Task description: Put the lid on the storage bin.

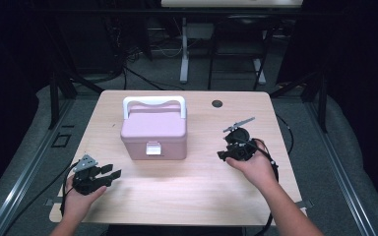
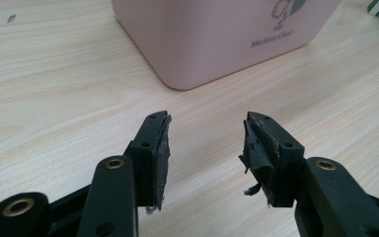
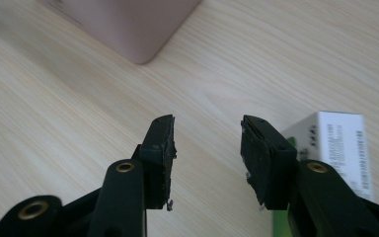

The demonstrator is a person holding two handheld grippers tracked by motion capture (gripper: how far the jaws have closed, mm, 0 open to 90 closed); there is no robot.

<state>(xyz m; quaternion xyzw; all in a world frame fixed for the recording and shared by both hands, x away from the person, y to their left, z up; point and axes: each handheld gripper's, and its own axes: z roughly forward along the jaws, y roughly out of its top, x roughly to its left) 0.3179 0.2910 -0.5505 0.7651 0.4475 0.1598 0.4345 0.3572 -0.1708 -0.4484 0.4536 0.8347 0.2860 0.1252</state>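
Here the pink box [image 1: 153, 131] stands closed at mid-surface [image 1: 187, 191], latch facing the person and white handle [image 1: 153, 102] folded back, so both sides stay reachable. The left gripper [image 1: 109, 173] rests low near the front left edge, jaws apart and empty, aimed at the box's near corner [image 2: 180, 81]. The right gripper [image 1: 225, 154] is held to the box's right, jaws likewise apart with nothing between them; a small white-and-green carton [image 3: 338, 148] lies just beside its right jaw. Judged from this, the work has not begun.
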